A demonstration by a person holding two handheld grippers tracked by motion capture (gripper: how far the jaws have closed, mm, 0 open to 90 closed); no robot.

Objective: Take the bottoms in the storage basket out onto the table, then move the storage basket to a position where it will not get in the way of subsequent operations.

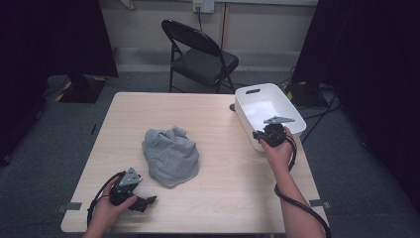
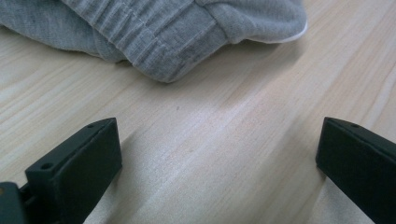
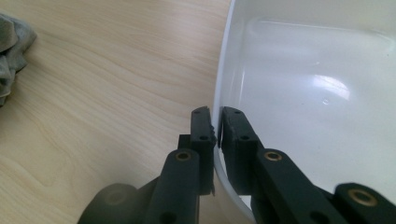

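I am pinching the white bin's (image 3: 299, 93) rim with right gripper (image 3: 217, 126) fingers; left gripper (image 2: 219, 158) fingers are spreading released, low over wooden bench (image 1: 223, 168), near grey garment (image 1: 171, 156). 1 folding chair (image 1: 203, 54) behind.

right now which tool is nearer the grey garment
Left. The left tool sits open on the table just short of the grey garment, jaws toward it. The right tool is farther off, clamped on the white bin rim.
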